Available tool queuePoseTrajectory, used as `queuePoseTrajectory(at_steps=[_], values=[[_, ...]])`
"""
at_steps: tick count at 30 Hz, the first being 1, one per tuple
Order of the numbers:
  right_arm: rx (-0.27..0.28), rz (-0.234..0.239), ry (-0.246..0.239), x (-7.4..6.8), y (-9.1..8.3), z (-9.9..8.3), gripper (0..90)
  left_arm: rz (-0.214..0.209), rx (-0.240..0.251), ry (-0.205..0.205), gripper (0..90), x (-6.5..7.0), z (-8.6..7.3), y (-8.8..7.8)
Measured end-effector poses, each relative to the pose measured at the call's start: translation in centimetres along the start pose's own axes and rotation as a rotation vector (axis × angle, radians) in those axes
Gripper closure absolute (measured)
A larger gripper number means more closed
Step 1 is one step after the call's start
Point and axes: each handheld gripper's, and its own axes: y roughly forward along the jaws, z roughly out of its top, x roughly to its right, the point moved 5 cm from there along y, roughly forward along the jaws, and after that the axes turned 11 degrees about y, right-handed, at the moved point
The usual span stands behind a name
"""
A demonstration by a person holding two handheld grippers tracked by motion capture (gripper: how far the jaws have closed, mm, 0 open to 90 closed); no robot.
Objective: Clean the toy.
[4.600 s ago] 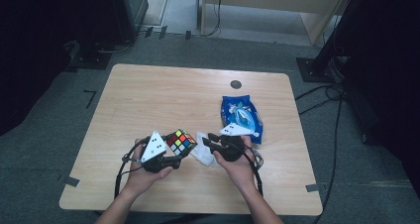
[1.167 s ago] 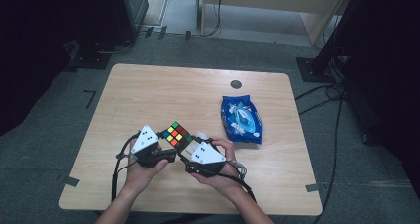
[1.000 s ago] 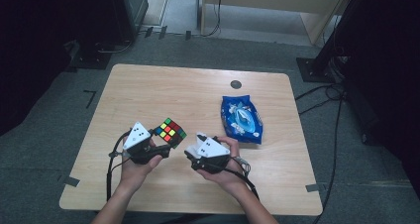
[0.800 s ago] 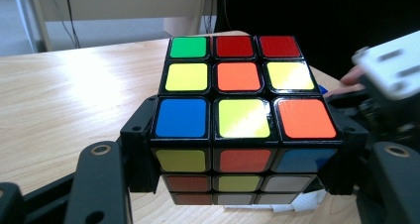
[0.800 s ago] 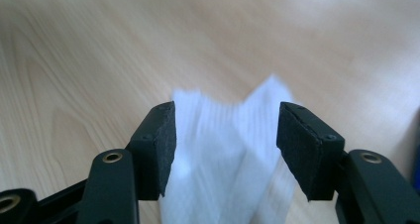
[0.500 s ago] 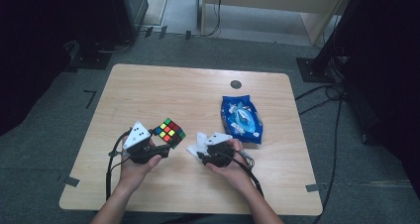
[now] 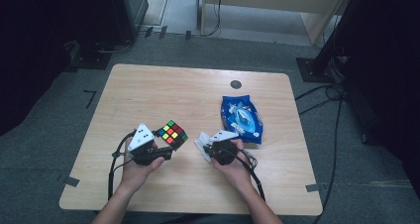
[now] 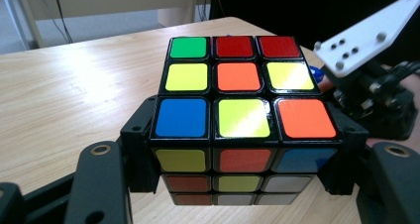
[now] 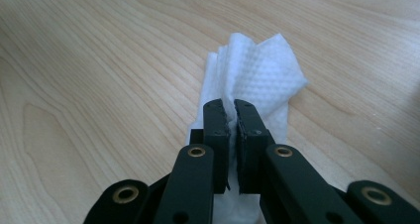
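My left gripper (image 7: 159, 145) has its jaws clamped on the one puzzle cube (image 7: 172, 134), held just above the worktop (image 7: 163, 92) at my near left, its top face tilted toward the camera. My right gripper (image 9: 231, 116) has just been closing; its jaws now pinch the single white wipe (image 9: 257, 80), whose long axis runs away from the jaws across the wood. One blue wipe packet (image 7: 241, 118) lies just beyond. The right gripper view reveals the wipe's dimpled folds; the high view gives a pale scrap.
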Motion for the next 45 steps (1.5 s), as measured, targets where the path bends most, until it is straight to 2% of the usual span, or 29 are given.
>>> queuePoseTrajectory(at_steps=[3, 9, 13, 17, 21, 24, 30, 33, 35, 39, 43, 45], values=[[0.047, 0.012, 0.011, -0.3, -1.1, 0.8, 87.3, 0.006, -0.015, 0.025, 33.7, 0.2, -0.2, 0.3], [0.201, 0.02, 0.031, -1.3, -4.5, 3.1, 87.4, 0.014, -0.044, 0.064, 33.7, 0.7, -0.6, 0.8], [0.291, 0.039, 0.023, -2.6, -7.0, 4.5, 87.3, 0.019, -0.067, 0.098, 33.7, 1.2, -0.8, 1.1], [0.34, 0.095, -0.011, -4.7, -8.9, 5.5, 87.1, 0.023, -0.091, 0.145, 33.7, 2.0, -0.9, 1.6], [0.346, 0.156, -0.065, -7.2, -9.6, 5.8, 86.9, 0.014, -0.112, 0.188, 33.7, 3.0, -1.1, 2.1], [0.315, 0.184, -0.105, -8.8, -9.3, 5.7, 86.7, 0.005, -0.12, 0.209, 33.7, 3.6, -1.1, 2.3], [0.254, 0.202, -0.156, -10.3, -7.4, 5.0, 86.5, -0.008, -0.117, 0.237, 33.7, 4.4, -0.9, 2.4], [0.252, 0.171, -0.183, -10.0, -7.1, 4.8, 86.3, -0.007, -0.111, 0.239, 33.8, 4.5, -0.8, 2.2], [0.258, 0.18, -0.166, -9.5, -7.1, 4.9, 86.2, -0.003, -0.111, 0.238, 33.8, 4.4, -0.8, 2.2], [0.273, 0.155, -0.132, -7.9, -7.2, 5.1, 85.9, -0.002, -0.115, 0.246, 33.8, 4.5, -0.9, 2.3], [0.279, 0.109, -0.1, -6.1, -7.2, 5.2, 86.1, -0.005, -0.114, 0.244, 33.8, 4.5, -0.9, 2.3], [0.275, 0.061, -0.072, -4.9, -7.2, 5.2, 86.3, -0.007, -0.106, 0.237, 33.8, 4.3, -0.9, 2.2]])
